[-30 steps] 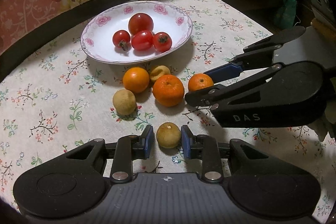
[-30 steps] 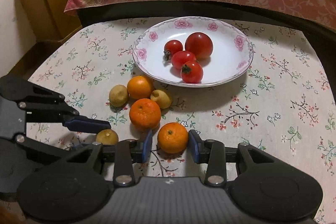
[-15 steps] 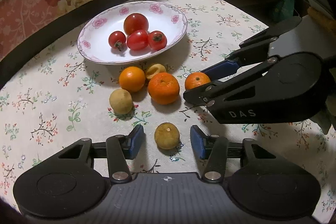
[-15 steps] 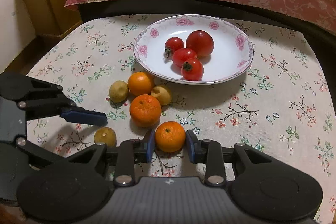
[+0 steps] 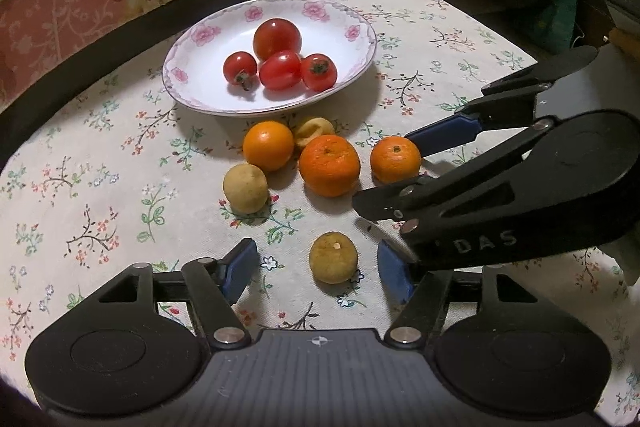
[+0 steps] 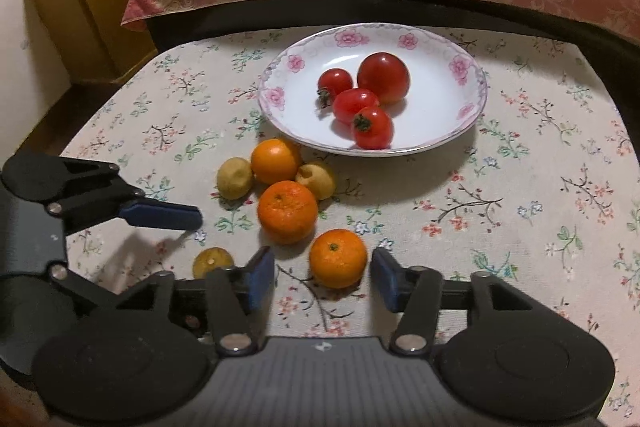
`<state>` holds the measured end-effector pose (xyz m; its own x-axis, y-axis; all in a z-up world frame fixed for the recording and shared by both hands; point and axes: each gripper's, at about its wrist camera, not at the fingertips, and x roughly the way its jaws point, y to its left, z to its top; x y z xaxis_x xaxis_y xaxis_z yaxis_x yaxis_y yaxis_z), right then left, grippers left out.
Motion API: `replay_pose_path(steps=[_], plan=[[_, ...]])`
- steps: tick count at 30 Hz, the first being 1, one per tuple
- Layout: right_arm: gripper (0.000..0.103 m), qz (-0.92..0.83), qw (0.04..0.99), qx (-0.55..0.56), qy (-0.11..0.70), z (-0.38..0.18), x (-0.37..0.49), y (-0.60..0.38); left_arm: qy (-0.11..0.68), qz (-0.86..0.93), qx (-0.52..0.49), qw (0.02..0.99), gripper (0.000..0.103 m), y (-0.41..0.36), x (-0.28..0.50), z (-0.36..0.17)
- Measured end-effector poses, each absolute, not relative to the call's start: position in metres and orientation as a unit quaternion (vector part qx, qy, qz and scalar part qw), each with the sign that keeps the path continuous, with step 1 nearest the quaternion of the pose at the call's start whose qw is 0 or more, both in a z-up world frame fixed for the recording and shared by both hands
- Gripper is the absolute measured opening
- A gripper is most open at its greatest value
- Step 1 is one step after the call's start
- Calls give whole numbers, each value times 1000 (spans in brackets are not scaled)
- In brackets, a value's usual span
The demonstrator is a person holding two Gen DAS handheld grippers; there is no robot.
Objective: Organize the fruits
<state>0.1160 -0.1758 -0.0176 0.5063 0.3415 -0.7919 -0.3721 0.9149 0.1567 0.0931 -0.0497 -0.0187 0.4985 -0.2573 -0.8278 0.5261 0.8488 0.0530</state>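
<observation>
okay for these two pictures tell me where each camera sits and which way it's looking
Left wrist: on the left gripper, looking down past its opening jaws at a yellow fruit lying free between them; the right gripper enters from the right.
Right wrist: on the right gripper, opening around a small orange, untouched.
Shared: the plate of tomatoes.

On the plate [image 5: 362, 27] lie 4 tomatoes [image 5: 277, 39]. On the floral tablecloth [image 5: 100, 195] sit 3 oranges [image 5: 329, 165] and 3 small yellowish-brown fruits [image 5: 245, 188], possibly longans, though this is hard to tell.
</observation>
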Motion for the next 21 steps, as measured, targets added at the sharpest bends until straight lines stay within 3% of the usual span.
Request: replay_pose_path(steps=[6, 10, 21], plan=[[25, 189, 873, -56, 446, -17, 112, -169, 441, -242, 152, 850, 55, -54, 90, -17], [25, 186, 875, -71, 441, -16, 110, -166, 441, -251, 160, 847, 42, -59, 87, -16], [24, 181, 879, -69, 436, -9, 108, -167, 440, -251, 168, 846, 34, -60, 85, -14]])
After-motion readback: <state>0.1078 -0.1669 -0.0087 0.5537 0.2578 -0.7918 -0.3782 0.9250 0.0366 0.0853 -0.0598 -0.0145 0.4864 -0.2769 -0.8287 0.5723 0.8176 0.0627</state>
